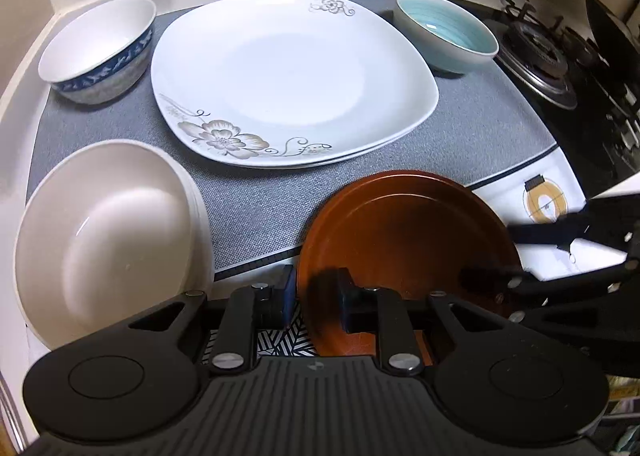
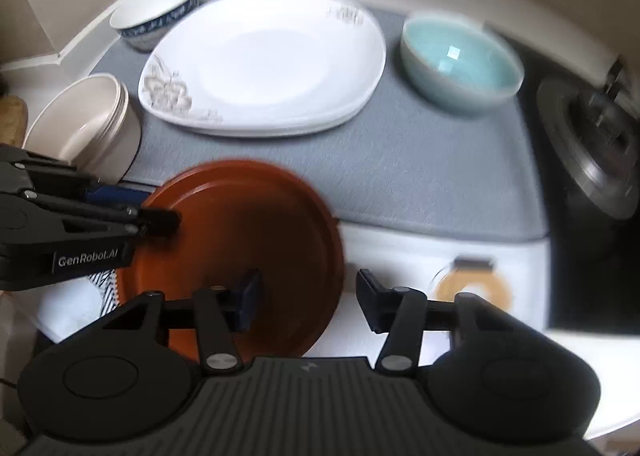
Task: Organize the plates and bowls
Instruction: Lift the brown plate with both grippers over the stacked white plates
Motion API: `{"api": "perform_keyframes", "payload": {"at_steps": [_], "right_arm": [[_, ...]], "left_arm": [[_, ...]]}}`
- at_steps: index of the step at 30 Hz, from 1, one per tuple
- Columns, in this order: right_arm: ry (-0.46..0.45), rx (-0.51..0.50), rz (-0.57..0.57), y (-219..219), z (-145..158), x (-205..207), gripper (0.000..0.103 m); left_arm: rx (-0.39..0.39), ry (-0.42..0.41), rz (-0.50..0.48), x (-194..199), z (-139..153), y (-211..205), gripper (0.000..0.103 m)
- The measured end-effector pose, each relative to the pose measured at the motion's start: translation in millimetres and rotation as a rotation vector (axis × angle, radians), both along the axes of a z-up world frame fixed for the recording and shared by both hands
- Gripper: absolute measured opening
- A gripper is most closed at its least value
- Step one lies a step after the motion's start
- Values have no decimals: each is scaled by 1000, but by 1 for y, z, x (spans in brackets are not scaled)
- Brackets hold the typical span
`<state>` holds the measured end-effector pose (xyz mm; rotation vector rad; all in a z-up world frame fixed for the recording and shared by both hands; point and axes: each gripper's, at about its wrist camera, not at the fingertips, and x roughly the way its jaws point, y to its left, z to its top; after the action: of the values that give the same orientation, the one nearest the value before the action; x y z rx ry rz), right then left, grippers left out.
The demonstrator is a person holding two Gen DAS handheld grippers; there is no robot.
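Observation:
A brown round plate (image 1: 400, 236) (image 2: 248, 224) sits at the front edge of the grey mat (image 1: 256, 208). My left gripper (image 1: 316, 296) is shut on its left rim, one pad above and one below; it shows in the right wrist view too (image 2: 160, 214). My right gripper (image 2: 308, 296) stands open astride the plate's right rim, pads clear of it, and shows at the right edge of the left wrist view (image 1: 504, 256). Behind lie stacked white flowered plates (image 1: 292, 76) (image 2: 268, 64). A blue-patterned bowl (image 1: 100, 52), a teal bowl (image 1: 448, 32) and stacked cream bowls (image 1: 108, 232) stand around them.
A gas stove (image 1: 540, 56) (image 2: 592, 152) borders the mat on the right. A white cloth with an orange print (image 1: 544, 204) (image 2: 472, 292) lies under the brown plate's right side. The counter's raised back edge and wall run behind the dishes.

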<state>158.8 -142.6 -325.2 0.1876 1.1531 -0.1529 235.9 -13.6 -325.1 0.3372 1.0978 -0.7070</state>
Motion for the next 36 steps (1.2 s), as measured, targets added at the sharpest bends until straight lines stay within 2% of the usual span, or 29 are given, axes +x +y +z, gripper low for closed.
{"api": "perform_keyframes", "payload": {"at_steps": [2, 3, 5, 7, 9, 12, 15, 23, 27, 29, 36], "right_arm": [[-17, 39, -58, -7, -6, -3, 33], [-25, 38, -70, -10, -6, -5, 29], [-31, 36, -78, -13, -5, -8, 15], [-36, 47, -81, -17, -7, -11, 10], [-37, 76, -84, -22, -9, -13, 9], [-46, 73, -45, -21, 0, -17, 9], [-83, 83, -23, -22, 25, -28, 9], [-208, 156, 44, -51, 83, -38, 8], [-241, 171, 90, -70, 96, -22, 8], [-242, 210, 89, -83, 99, -12, 8], [-260, 276, 126, -107, 111, 20, 8]], "left_arm": [[4, -4, -14, 0, 0, -1, 23], [7, -7, -19, -1, -1, -2, 23], [12, -12, -23, -2, -1, -3, 23], [21, -9, -14, -2, 0, -4, 22], [26, 8, 14, -1, 1, -4, 18], [34, 33, 39, -3, 5, -3, 18], [32, 44, 53, -11, 19, -2, 18], [53, -7, 141, -22, 72, -20, 17], [33, 8, 212, -11, 91, -25, 17], [19, 7, 244, -3, 101, -28, 17], [-91, -67, 353, 20, 144, -27, 17]]}}
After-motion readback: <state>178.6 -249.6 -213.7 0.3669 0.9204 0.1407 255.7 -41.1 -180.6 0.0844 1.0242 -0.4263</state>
